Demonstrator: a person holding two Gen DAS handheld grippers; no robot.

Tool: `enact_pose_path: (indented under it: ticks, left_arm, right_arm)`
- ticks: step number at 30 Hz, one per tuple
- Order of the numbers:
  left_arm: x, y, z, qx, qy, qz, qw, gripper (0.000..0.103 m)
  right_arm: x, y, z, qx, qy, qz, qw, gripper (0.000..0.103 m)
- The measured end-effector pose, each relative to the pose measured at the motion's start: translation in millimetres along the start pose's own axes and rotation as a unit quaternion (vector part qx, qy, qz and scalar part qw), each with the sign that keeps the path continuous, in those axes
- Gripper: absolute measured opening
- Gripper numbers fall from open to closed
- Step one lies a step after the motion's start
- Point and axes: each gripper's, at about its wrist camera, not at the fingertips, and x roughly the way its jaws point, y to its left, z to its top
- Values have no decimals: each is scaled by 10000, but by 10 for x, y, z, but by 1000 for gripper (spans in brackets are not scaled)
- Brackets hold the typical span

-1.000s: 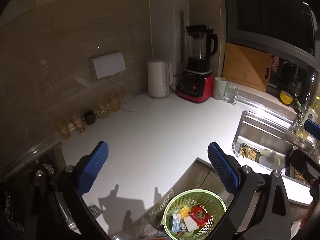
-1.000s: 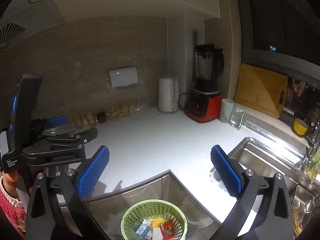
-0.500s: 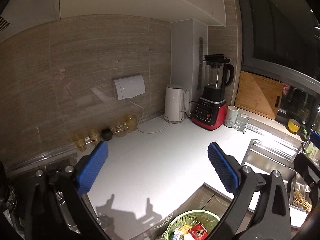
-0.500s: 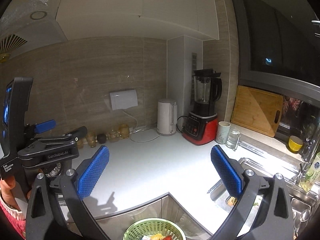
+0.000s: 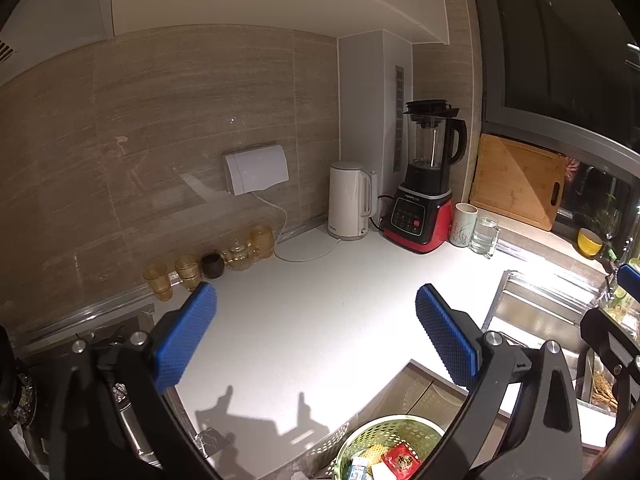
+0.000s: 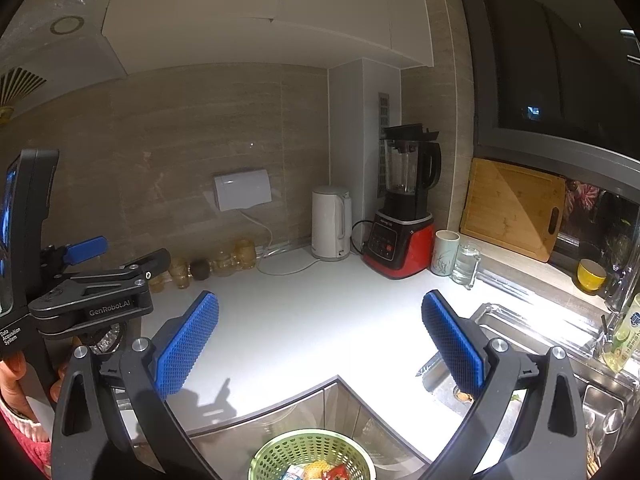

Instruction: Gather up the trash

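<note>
Both tools are spread wide with nothing between them, the left tool (image 5: 316,332) and right tool (image 6: 320,340) over the white counter (image 6: 304,320). Below its edge a round green basket (image 6: 280,456) stands mouth up, cut off, wrappers unreadable. The left tool's side reads "GenRobot.AI".

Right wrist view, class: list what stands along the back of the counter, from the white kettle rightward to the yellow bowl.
White kettle → red-based blender → white cup → glass mug → wooden cutting board → yellow bowl.
</note>
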Motion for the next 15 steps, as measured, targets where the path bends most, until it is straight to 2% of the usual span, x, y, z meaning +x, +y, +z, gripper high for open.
enact_pose_path:
  ticks: [15]
  left_arm:
    - [48,5,-37,13,58,-41,10000,95]
  right_arm:
    - [29,6,-30,24,69,-21,10000,101]
